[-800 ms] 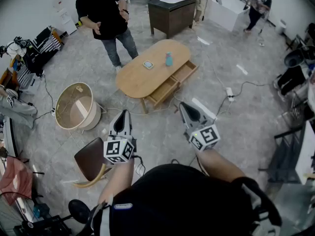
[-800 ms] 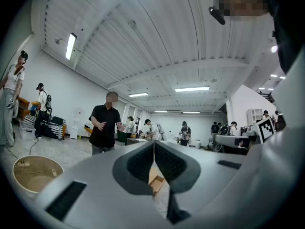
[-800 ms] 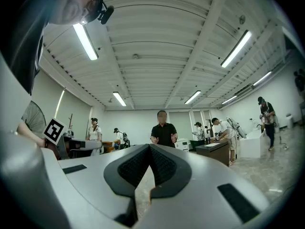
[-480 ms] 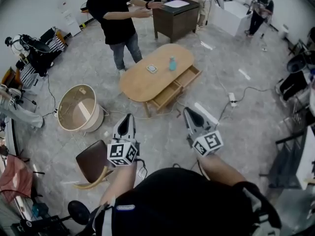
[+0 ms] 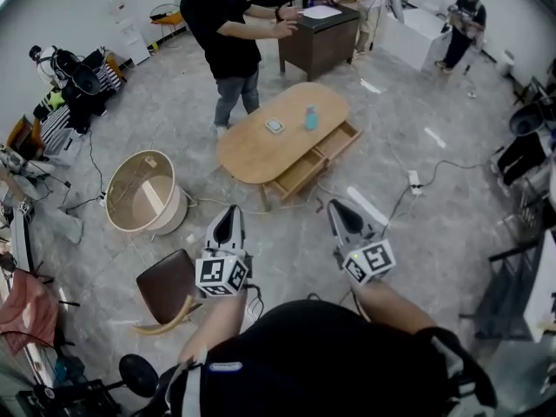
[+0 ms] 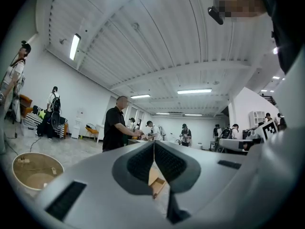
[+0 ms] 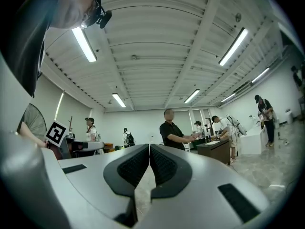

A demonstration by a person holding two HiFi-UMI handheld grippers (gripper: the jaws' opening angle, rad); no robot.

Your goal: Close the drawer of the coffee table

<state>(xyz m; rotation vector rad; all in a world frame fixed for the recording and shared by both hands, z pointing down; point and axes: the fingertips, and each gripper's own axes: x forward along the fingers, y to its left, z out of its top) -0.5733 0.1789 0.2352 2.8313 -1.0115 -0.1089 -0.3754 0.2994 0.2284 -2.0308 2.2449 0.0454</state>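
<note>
The low oval wooden worktop (image 5: 256,150) stands on the grey floor ahead of both claws, well apart from them. A blue bottle (image 5: 311,118) stands on top. Along its near long side the left drawer (image 5: 300,170) and right drawer (image 5: 340,139) sit pulled out, pale wood insides showing. The left claw (image 5: 230,214) and right claw (image 5: 335,207) are each pressed together, holding nothing.

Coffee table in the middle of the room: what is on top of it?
On the coffee table are a light-blue bottle and a small flat square thing, apart from each other. Its two drawers are pulled out. What lies under the tabletop is covered.
</note>
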